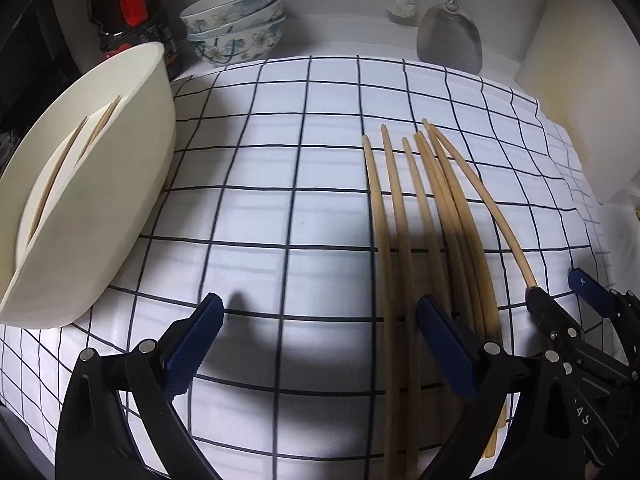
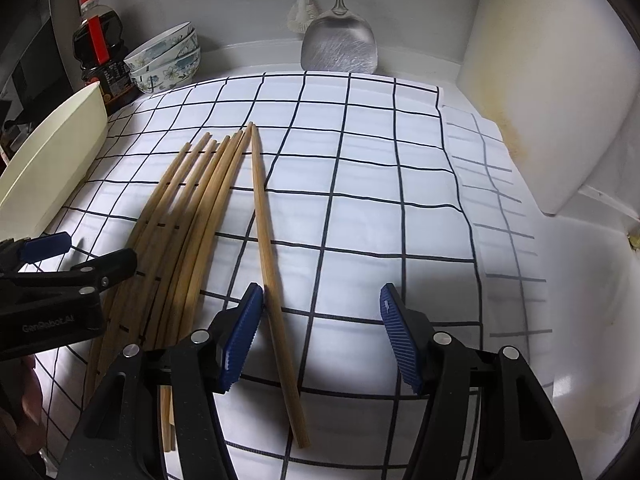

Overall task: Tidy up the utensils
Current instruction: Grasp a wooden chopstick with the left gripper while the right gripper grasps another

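Observation:
Several bamboo chopsticks [image 1: 420, 220] [image 2: 192, 220] lie fanned on a black-and-white checked cloth [image 1: 280, 160]. One single chopstick [image 2: 268, 260] [image 1: 492, 208] lies apart on their right side. My right gripper [image 2: 320, 340] [image 1: 564, 294] is open around its near end, which lies close beside the left pad [image 2: 240, 340]; the right pad stands clear of it. My left gripper [image 1: 320, 344] [image 2: 76, 256] is open above the cloth with nothing between its fingers, and its right finger hangs over the bundle. A cream container [image 1: 120, 200] [image 2: 52, 160] at the left holds two chopsticks [image 1: 96, 128].
Stacked floral bowls [image 1: 236, 20] [image 2: 168, 60] and a dark sauce bottle [image 1: 128, 12] [image 2: 100, 48] stand at the back left. A metal spatula [image 1: 448, 36] [image 2: 340, 48] and a white brush [image 1: 400, 0] hang on the back wall. A white board [image 2: 540, 100] leans at the right.

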Action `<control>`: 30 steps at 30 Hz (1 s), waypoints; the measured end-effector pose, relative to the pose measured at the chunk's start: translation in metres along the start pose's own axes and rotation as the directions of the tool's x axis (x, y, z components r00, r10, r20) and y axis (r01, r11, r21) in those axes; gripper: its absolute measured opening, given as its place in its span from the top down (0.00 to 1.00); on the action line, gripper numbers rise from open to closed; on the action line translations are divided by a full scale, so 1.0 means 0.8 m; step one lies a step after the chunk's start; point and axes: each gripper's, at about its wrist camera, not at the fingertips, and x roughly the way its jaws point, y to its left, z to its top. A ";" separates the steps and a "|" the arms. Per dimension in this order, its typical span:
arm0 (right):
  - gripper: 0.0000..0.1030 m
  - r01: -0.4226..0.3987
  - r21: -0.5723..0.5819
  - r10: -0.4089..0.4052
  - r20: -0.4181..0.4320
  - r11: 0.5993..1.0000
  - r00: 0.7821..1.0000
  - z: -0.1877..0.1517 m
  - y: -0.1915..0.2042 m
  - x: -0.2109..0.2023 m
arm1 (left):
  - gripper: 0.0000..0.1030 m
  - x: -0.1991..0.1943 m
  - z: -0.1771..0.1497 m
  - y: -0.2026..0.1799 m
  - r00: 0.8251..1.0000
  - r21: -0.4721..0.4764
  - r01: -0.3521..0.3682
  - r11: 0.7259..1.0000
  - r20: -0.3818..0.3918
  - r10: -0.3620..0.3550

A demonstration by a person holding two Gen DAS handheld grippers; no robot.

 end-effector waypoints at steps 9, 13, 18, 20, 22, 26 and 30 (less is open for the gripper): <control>0.43 -0.012 0.000 0.012 0.011 1.000 1.000 0.011 -0.002 0.006 | 0.07 0.001 0.001 0.024 1.000 -0.028 0.003 1.000 0.008 -0.003; 0.43 -0.012 0.000 0.012 0.009 1.000 1.000 0.012 -0.001 0.008 | 0.07 0.001 -0.001 0.028 1.000 -0.032 0.006 0.999 0.009 -0.006; 0.43 -0.007 -0.008 0.007 0.009 1.000 1.000 0.013 0.003 0.012 | 0.05 0.002 0.001 0.024 1.000 -0.013 -0.016 1.000 0.012 0.017; 0.43 -0.008 -0.011 0.008 0.012 1.000 1.000 0.015 0.005 0.013 | 0.05 0.007 0.002 0.017 0.999 0.001 -0.033 0.999 -0.007 0.033; 0.43 -0.009 -0.015 0.009 0.015 1.000 1.000 0.017 0.007 0.016 | 0.05 0.008 0.004 0.013 0.999 0.010 -0.048 0.999 0.001 0.048; 0.47 -0.016 -0.030 0.017 0.027 0.999 0.999 0.021 0.011 0.019 | 0.09 0.011 0.009 0.015 1.000 -0.003 -0.023 1.000 -0.005 0.023; 0.59 -0.038 -0.064 0.039 0.028 0.997 0.999 0.027 0.017 0.021 | 0.29 0.007 0.012 0.008 1.000 0.018 0.000 1.000 0.003 0.000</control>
